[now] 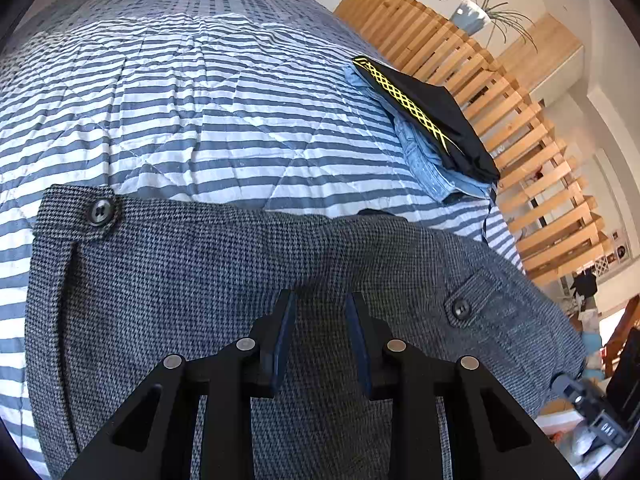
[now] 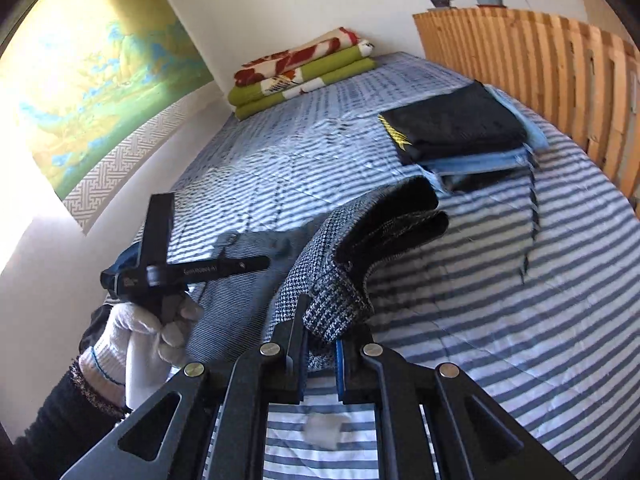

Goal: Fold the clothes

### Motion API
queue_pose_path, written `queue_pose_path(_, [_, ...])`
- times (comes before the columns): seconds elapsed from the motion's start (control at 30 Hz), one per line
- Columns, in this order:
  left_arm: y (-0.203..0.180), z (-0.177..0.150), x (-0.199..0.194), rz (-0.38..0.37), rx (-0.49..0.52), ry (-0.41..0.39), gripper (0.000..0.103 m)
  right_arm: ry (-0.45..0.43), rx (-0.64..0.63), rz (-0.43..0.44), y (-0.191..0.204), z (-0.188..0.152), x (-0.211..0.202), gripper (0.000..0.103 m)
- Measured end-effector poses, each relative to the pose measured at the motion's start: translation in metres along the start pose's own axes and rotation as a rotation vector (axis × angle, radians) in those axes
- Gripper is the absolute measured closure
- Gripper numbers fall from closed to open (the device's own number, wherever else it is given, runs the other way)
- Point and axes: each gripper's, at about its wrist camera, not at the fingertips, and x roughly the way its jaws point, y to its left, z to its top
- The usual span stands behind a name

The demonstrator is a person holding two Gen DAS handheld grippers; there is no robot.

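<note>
Pinching a bunched fold of the grey tweed trousers (image 2: pixel 340 280), my right gripper (image 2: pixel 322 344) could lose that thick wad. My left gripper (image 1: pixel 320 308) hovers parted, empty; dragging toward one o'clock risks toppling the folded stack (image 1: pixel 432 128).

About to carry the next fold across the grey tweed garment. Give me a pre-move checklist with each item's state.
1. Right gripper clamped on the grey tweed garment: ok, a bunched edge sits between its pads.
2. Left gripper holding fabric: not ok, jaws apart above the cloth with nothing between them.
3. Garment flat on the striped bedspread: not ok, the right end is lifted and curled.
4. Folded stack clear of the garment: ok, apart from it near the wooden slats.
5. Landing area on the bedspread free: ok.
6. Underlayers smooth: cannot tell.
</note>
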Motion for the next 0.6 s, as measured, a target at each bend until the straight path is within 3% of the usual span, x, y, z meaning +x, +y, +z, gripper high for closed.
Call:
queue_pose_path(0.07, [0.0, 0.009, 0.01, 0.001, -0.018, -0.02, 0.074, 0.027, 0.03, -0.007, -0.021, -0.009, 0.01, 0.094])
queue_pose_path(0.13, [0.001, 0.011, 0.032, 0.12, 0.014, 0.024, 0.075, 0.04, 0.037, -0.004, -0.03, -0.015, 0.017, 0.094])
queue_pose_path(0.23, [-0.008, 0.01, 0.043, 0.164, 0.095, 0.029, 0.075, 0.045, 0.024, 0.014, -0.03, -0.018, 0.019, 0.094])
queue_pose_path(0.27, [-0.01, 0.012, 0.04, 0.147, 0.077, 0.028, 0.075, 0.042, 0.014, 0.019, -0.031, -0.017, 0.017, 0.094])
queue_pose_path(0.37, [-0.017, 0.02, 0.018, 0.063, 0.053, -0.082, 0.074, 0.035, -0.013, 0.029, -0.022, -0.015, 0.012, 0.094])
queue_pose_path(0.43, [-0.017, 0.028, 0.031, 0.068, 0.053, -0.047, 0.074, 0.038, -0.022, 0.034, -0.018, -0.012, 0.011, 0.094])
queue_pose_path(0.53, [-0.007, 0.029, 0.059, 0.137, 0.048, 0.012, 0.077, 0.035, -0.04, 0.022, -0.009, -0.013, 0.011, 0.094])
queue_pose_path(0.6, [-0.006, 0.032, 0.055, 0.121, 0.03, -0.008, 0.075, 0.037, -0.044, 0.018, -0.007, -0.013, 0.011, 0.094])
